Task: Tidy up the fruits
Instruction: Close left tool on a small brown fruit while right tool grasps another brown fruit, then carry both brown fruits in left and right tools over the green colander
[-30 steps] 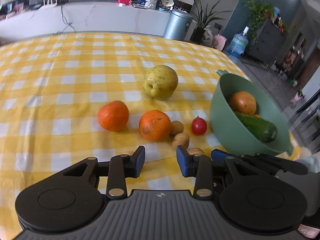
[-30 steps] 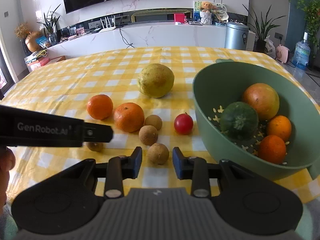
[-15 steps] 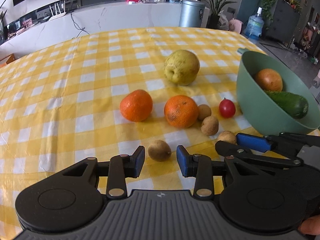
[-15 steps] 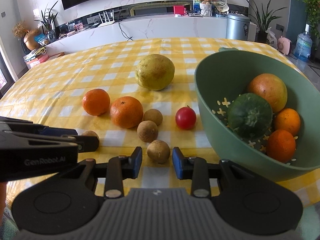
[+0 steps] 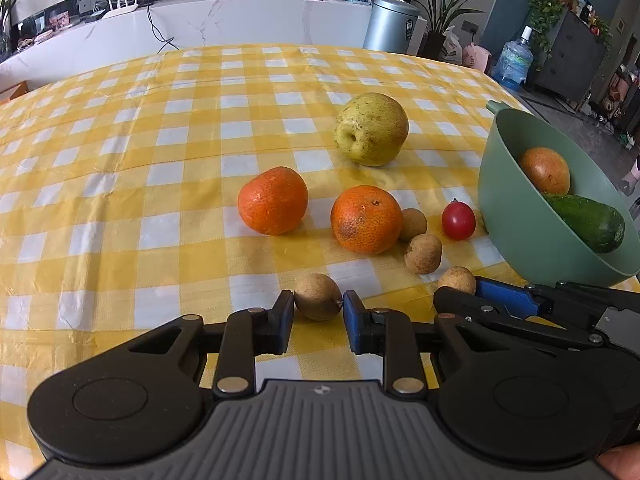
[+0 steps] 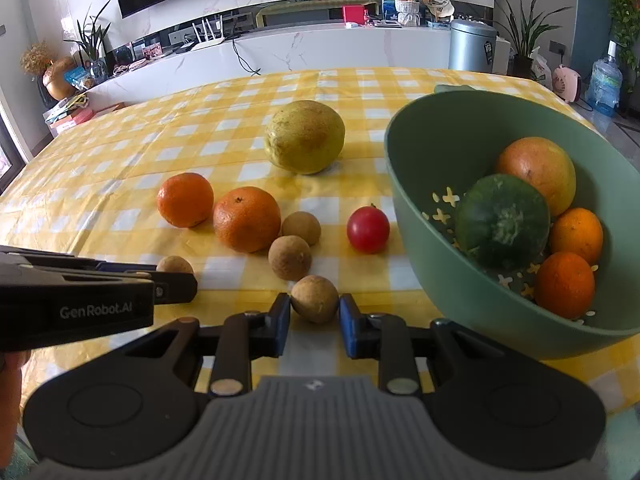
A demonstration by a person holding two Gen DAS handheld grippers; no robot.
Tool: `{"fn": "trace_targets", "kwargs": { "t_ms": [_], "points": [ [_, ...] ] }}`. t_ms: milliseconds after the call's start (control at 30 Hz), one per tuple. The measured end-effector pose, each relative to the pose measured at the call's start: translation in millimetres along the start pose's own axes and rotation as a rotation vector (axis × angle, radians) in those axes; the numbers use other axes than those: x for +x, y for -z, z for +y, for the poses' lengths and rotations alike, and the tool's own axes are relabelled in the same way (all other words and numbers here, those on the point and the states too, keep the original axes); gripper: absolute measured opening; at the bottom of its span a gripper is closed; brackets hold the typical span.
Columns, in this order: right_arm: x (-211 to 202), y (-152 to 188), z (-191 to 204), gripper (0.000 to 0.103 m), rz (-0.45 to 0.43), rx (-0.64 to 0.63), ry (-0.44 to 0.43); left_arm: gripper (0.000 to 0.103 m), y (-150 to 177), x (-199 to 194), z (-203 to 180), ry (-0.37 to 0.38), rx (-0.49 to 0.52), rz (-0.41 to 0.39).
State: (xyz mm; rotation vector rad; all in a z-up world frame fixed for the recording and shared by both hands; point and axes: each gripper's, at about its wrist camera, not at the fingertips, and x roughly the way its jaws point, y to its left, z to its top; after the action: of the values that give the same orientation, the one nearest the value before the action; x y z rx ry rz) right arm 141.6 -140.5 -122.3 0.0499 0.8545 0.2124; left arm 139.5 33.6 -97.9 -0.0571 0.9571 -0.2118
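On the yellow checked tablecloth lie two oranges (image 5: 273,201) (image 5: 366,219), a yellow-green pear (image 5: 372,129), a red tomato (image 5: 458,220) and several small brown longans. My left gripper (image 5: 318,312) is open with a longan (image 5: 318,297) between its blue pads, touching or nearly so. My right gripper (image 6: 314,314) is open around another longan (image 6: 314,298). The green bowl (image 6: 440,256) at the right holds a mango, a dark green fruit and two oranges.
The right gripper (image 5: 520,304) shows low right in the left wrist view, the left one (image 6: 100,292) low left in the right wrist view. The table's far edge faces a white counter, a metal bin (image 6: 472,46) and plants.
Both grippers moved forward and down. Each now has a longan between its fingers; earlier the longans lay ahead of the tips.
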Motion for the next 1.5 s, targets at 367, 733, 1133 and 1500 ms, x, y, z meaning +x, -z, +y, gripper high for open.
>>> {"fn": "trace_targets", "kwargs": {
  "t_ms": [367, 733, 1133, 1500],
  "points": [
    [-7.1, 2.7, -0.5, 0.023, -0.018, -0.003, -0.026, 0.029, 0.2, -12.1, 2.2, -0.006, -0.032, -0.019],
    [-35.5, 10.9, 4.7, 0.023, -0.089, -0.059, -0.076, 0.029, -6.3, -50.4, -12.8, -0.016, -0.041, -0.07],
    [-82.7, 16.9, -3.4, 0.023, -0.157, -0.066, -0.123, 0.029, -8.8, -89.5, -37.7, 0.01, -0.021, -0.134],
    [-136.3, 3.6, -23.8, 0.022, -0.232, -0.07, -0.144, 0.029, -17.7, -118.0, -71.8, 0.045, 0.01, -0.191]
  ]
}}
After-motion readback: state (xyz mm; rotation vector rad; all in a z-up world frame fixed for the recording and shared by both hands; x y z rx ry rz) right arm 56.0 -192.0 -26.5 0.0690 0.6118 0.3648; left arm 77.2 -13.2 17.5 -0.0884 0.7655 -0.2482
